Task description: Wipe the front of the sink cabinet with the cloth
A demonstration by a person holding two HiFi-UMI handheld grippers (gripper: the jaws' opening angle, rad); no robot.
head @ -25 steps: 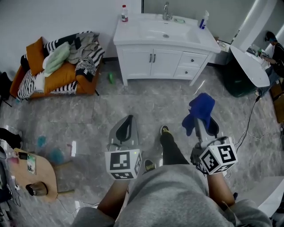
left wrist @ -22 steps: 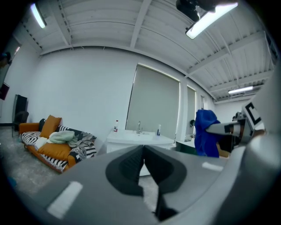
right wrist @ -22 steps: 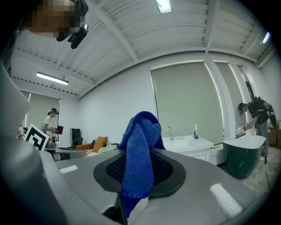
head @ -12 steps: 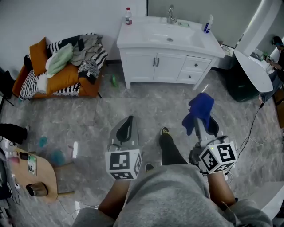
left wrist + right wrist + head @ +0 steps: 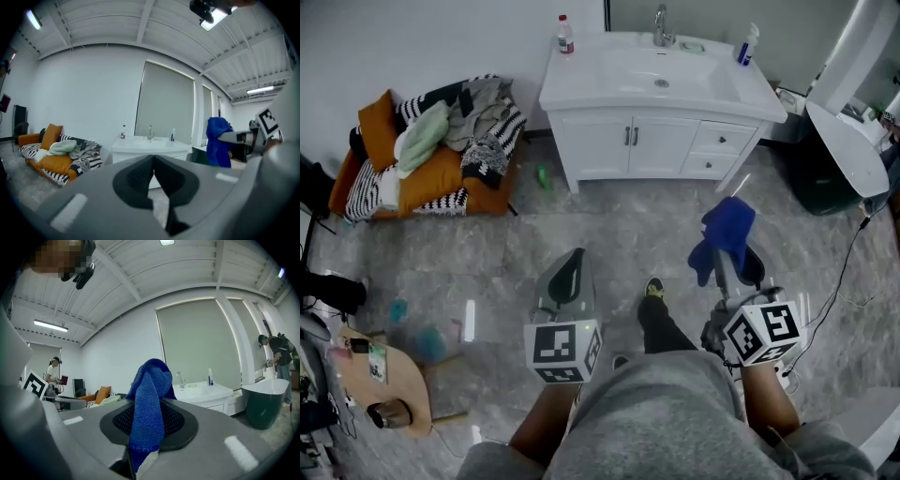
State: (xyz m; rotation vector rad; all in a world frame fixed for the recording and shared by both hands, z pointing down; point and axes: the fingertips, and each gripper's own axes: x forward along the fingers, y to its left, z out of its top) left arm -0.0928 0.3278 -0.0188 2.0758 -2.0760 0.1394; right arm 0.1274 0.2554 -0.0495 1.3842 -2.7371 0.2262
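A: Where is the cloth (image 5: 724, 234) hanging?
B: Well short of the cabinet (image 5: 652, 145). The right gripper (image 5: 735, 267) is clamping it; the left gripper (image 5: 568, 272) is pressing shut, empty. Try approaching squarely, cloth leading.

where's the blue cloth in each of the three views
Head view: cloth right of centre.
Left gripper view: cloth at the right side.
Right gripper view: cloth dead centre, pinched in the right claw.
Shared landmark: the white sink cabinet, in every view.
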